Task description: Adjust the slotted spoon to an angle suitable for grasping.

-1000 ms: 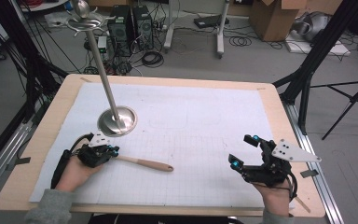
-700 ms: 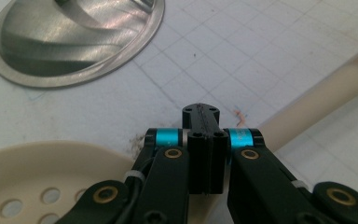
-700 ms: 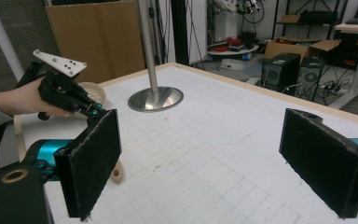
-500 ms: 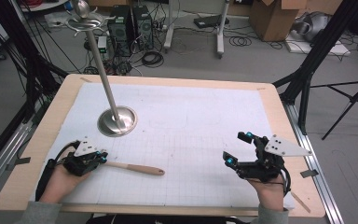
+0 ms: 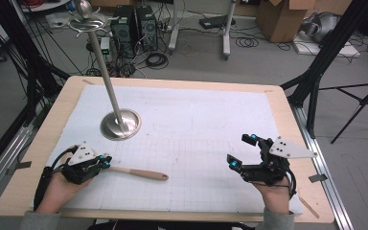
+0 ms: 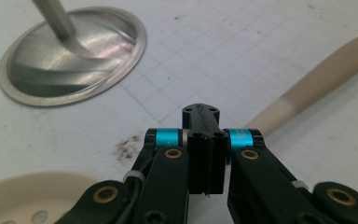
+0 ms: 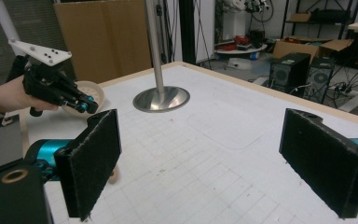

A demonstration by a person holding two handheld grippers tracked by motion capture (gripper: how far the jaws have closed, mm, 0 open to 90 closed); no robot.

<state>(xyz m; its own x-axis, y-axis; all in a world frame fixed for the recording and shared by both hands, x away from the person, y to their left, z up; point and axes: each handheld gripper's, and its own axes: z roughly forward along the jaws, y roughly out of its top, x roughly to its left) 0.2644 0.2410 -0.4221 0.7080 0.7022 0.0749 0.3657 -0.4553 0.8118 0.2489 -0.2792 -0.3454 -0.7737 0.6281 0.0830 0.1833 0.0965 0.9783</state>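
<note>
A cream slotted spoon (image 5: 139,172) lies on the white grid mat near the table's front left, with its handle pointing right. My left gripper (image 5: 106,162) is shut and sits over the spoon's neck. In the left gripper view the pads (image 6: 200,154) meet with nothing seen between them. There the handle (image 6: 307,88) runs off behind them to the right and the holed bowl (image 6: 28,196) lies below. My right gripper (image 5: 242,151) stands open and empty above the mat at the front right, its pads (image 7: 93,158) wide apart. A metal stand (image 5: 120,124) rises behind the left gripper.
The stand's round base (image 6: 74,51) is just beyond the left gripper, and its pole leans up to a hooked top (image 5: 84,9). The wooden table edge (image 5: 172,214) frames the mat. Black frame legs, cables and computer cases stand on the floor beyond.
My left gripper has drawn left and toward the near edge, and the spoon has shifted left with it. The right gripper has barely moved.
</note>
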